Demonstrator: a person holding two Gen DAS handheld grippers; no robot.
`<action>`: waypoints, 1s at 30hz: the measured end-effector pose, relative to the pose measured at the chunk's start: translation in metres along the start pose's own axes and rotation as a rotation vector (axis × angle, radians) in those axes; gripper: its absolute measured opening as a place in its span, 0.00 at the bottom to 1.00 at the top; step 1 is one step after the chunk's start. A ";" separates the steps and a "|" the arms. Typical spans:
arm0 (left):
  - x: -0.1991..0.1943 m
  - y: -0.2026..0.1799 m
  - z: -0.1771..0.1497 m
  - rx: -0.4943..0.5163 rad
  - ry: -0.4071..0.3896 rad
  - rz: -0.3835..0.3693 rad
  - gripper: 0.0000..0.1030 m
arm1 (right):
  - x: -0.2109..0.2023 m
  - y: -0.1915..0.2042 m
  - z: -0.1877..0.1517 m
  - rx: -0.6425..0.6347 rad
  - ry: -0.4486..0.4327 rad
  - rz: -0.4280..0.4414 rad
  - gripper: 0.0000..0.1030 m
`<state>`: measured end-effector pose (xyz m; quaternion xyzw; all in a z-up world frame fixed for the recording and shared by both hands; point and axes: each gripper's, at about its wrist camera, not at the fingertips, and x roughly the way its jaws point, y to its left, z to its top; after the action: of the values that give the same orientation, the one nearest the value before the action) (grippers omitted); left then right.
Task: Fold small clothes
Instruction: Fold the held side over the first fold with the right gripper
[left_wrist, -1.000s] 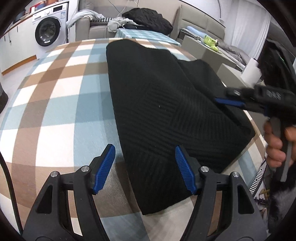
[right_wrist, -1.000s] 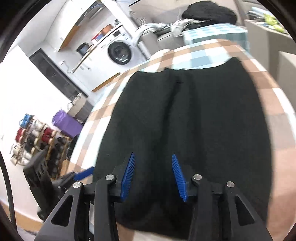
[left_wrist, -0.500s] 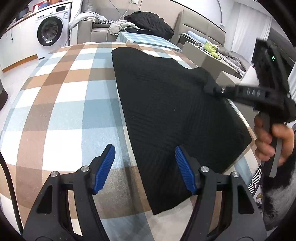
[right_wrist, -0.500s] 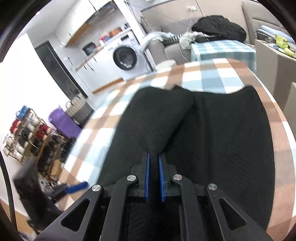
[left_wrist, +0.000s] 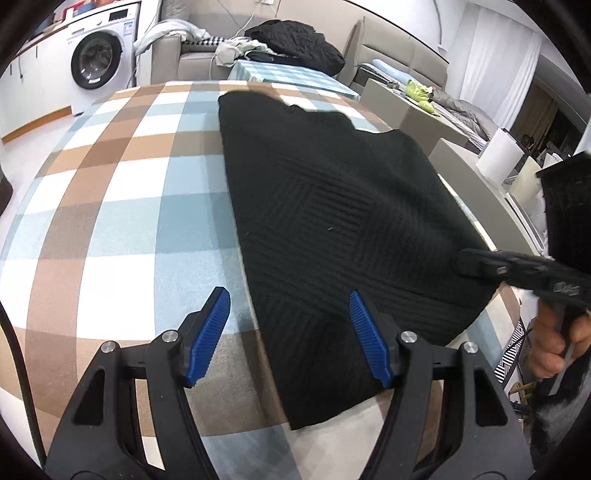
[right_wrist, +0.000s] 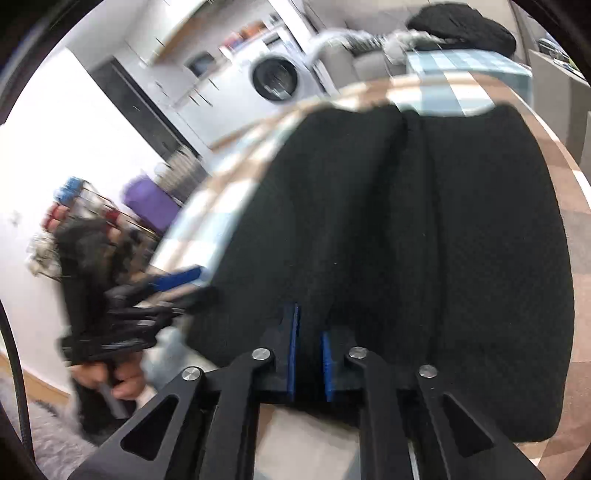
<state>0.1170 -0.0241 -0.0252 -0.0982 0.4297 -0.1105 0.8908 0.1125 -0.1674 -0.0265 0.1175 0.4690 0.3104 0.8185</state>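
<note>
Sweater (left_wrist: 332, 229) lay flat at frame centre on the checked table (left_wrist: 122, 206). Right tool (right_wrist: 308, 360) had just closed, pinching its near hem; left tool (left_wrist: 290, 334) stood wide, empty. Next: carry hem across.

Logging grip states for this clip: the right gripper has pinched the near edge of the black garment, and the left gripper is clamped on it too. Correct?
Not quite. The left gripper is open, its jaws apart above the black garment, as the left wrist view shows. The right gripper has indeed pinched the near edge.
</note>
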 end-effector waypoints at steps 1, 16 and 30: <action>-0.001 -0.002 0.001 0.007 -0.006 -0.001 0.63 | -0.005 -0.001 0.000 -0.003 -0.007 0.027 0.08; -0.002 0.000 -0.001 0.001 -0.003 0.004 0.63 | 0.013 -0.007 -0.022 -0.052 0.121 -0.020 0.08; 0.001 0.012 0.002 -0.026 0.001 0.016 0.63 | 0.010 -0.036 0.001 0.072 0.129 -0.013 0.32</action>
<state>0.1208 -0.0128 -0.0283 -0.1063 0.4321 -0.0980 0.8902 0.1314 -0.1894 -0.0502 0.1238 0.5323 0.2950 0.7838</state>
